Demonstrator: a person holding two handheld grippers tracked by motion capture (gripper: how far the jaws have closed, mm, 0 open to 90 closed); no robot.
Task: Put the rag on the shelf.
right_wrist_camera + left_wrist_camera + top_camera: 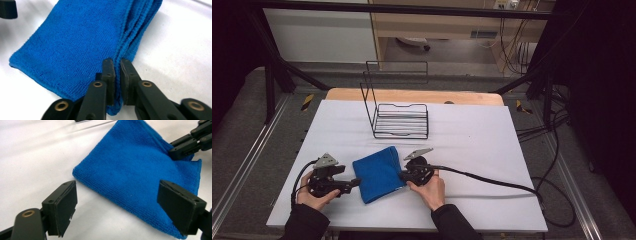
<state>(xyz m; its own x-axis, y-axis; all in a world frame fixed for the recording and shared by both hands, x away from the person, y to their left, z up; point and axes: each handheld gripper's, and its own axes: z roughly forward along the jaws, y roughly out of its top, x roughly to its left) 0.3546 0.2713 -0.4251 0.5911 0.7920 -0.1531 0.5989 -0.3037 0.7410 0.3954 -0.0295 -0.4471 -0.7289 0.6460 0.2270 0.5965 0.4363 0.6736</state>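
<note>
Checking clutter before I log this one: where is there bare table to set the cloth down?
Bare table lies right of the wire rack and left of it. Crowded at the front: the blue cloth sits between the open left gripper and the right gripper clamping its edge.

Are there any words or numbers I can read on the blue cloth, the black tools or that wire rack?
None that can be read.
Blue cloth: plain, no label showing.
Left tool and right tool: no print seen.
Wire rack: bare wire.
Blue patch on the shelf behind: too small and blurred to read.
</note>
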